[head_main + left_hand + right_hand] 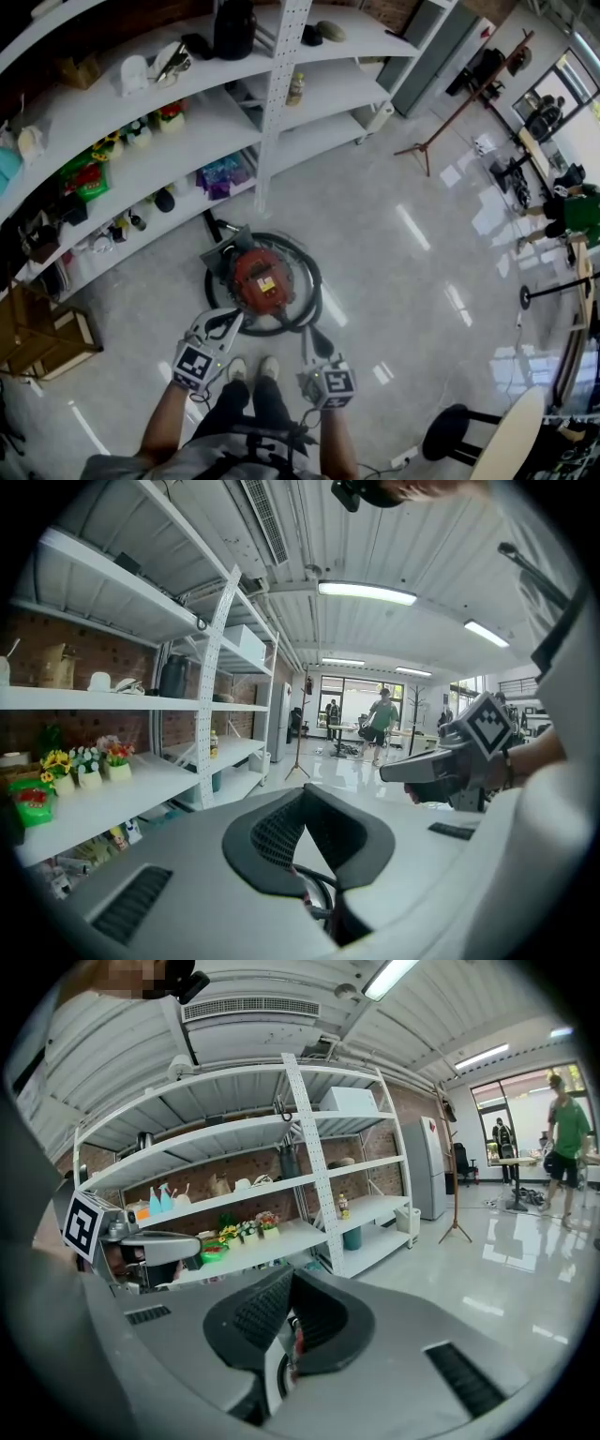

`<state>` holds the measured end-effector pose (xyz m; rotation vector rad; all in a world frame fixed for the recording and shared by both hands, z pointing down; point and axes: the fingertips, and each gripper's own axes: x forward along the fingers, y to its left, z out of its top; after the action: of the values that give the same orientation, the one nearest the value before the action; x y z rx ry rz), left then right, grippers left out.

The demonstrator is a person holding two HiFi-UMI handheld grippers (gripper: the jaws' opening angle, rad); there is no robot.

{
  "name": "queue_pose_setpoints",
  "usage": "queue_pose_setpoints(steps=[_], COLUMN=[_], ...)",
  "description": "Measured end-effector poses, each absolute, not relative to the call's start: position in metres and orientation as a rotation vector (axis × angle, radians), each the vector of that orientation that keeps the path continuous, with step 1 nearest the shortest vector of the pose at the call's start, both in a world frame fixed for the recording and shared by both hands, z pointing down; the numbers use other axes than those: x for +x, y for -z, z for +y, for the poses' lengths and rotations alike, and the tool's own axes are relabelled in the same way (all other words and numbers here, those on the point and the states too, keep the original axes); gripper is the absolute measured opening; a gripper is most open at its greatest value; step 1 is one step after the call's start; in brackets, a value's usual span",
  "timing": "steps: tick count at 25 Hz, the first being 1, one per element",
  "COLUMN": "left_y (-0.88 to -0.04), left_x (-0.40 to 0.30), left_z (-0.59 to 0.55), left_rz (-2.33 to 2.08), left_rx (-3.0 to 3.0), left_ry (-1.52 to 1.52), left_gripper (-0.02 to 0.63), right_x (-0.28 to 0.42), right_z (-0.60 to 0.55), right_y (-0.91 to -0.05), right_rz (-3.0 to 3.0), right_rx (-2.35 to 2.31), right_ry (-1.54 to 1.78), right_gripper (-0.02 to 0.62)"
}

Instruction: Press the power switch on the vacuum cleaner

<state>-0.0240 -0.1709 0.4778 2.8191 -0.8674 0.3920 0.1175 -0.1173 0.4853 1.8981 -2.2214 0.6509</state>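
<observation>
Red vacuum cleaner (260,278), head view: on the pale floor (394,234) before white shelving (141,131), ringed by a black hose (310,281). Left gripper (234,320) points at its near side, tip over the hose loop. Right gripper (309,361) sits just beside, lower.

Left gripper view: left gripper (302,794), 2 black-padded fingers closed tip to tip, nothing between. Right gripper (389,772) alongside. 1 person in green (382,719) far off.

Right gripper view: right gripper (286,1279), fingers likewise closed and empty. Left gripper (187,1241) level beside it, stocked shelving (309,1185) behind.
</observation>
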Motion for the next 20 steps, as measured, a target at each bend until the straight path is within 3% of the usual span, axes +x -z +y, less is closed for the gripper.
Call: queue_pose_setpoints(steps=[20], left_y=[-0.546], left_x=[-0.020], left_z=[-0.192], left_rz=[-0.914], left_rx=[2.768], left_ry=[-0.471], left_gripper=[0.006], right_x=[0.132], right_z=[-0.144], right_y=[-0.554], right_rz=[-2.236], right_rx=[1.792], right_ry=[-0.687], right_gripper=[0.012])
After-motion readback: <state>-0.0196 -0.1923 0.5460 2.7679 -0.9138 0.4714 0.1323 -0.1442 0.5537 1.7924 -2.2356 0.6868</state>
